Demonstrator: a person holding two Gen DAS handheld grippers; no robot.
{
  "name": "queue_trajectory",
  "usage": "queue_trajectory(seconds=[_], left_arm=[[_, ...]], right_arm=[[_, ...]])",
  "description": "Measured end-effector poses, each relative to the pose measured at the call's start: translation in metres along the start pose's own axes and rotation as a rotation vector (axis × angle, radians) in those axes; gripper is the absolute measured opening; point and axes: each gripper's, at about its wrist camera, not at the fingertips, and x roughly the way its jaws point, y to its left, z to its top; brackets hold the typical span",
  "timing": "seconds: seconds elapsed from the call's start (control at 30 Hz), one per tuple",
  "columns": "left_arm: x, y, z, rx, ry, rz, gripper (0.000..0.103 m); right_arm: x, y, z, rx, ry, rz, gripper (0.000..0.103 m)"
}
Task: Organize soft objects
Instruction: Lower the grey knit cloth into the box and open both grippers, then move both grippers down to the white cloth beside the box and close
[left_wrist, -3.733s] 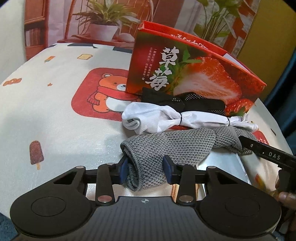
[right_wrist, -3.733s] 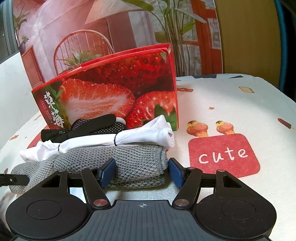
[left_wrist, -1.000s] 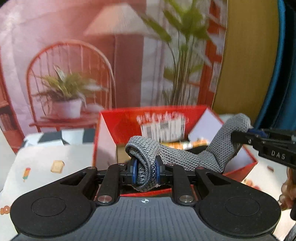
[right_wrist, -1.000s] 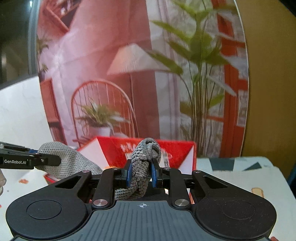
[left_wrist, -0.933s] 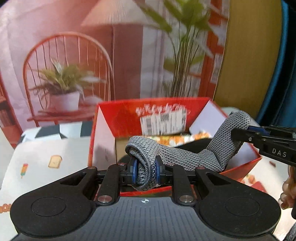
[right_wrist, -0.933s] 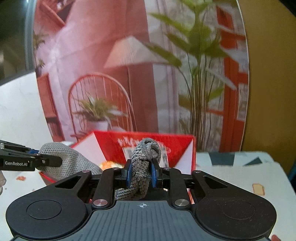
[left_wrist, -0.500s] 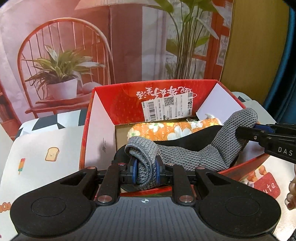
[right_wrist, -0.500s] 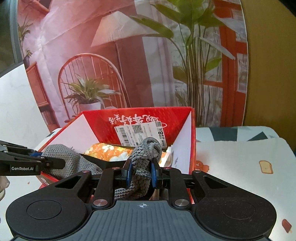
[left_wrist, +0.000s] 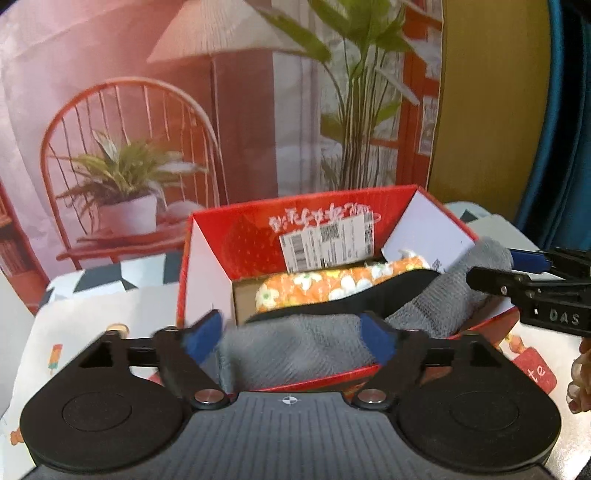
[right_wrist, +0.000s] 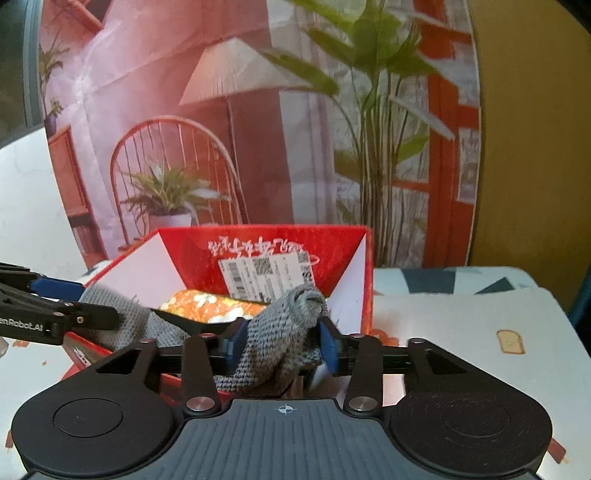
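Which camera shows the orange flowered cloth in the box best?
The left wrist view: the orange flowered cloth lies nearly full length inside the red box. The right wrist view shows only part of it, behind a dark item.

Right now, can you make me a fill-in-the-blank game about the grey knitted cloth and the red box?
1. The grey cloth hangs over the near edge of the ____ box.
2. Behind the cloth, inside the box, lies an orange roll printed with white ____.
3. The left tongs have just been opening, and their ____ pads stand wide apart.
4. On the back wall of the box sticks a white ____ with a barcode.

Missing words: red; flowers; blue; label
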Motion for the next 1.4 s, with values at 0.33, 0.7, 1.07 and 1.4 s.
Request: queue_trajectory(seconds=[0.33, 0.7, 1.07, 1.4], left_arm=[[-0.038, -0.008, -0.025, -0.016, -0.121, 0.066, 0.103], [-0.06, -0.005, -0.086, -0.139, -0.16, 0.149, 0.103], [-0.039, 0.008, -0.13, -0.227, -0.051, 0.181, 0.103], [-0.033, 0.011, -0.147, -0.224, -0.053, 0.195, 0.102]], right_arm=[[-0.034, -0.002, -0.022, -0.047, -0.181, -0.07, 0.102], [-0.051, -0.012, -0.078, -0.026, -0.216, -0.076, 0.102], [-0.034, -0.004, -0.117, -0.044, -0.106, -0.096, 0.102], [-0.011, 0.003, -0.126, -0.081, 0.028, -0.147, 0.089]])
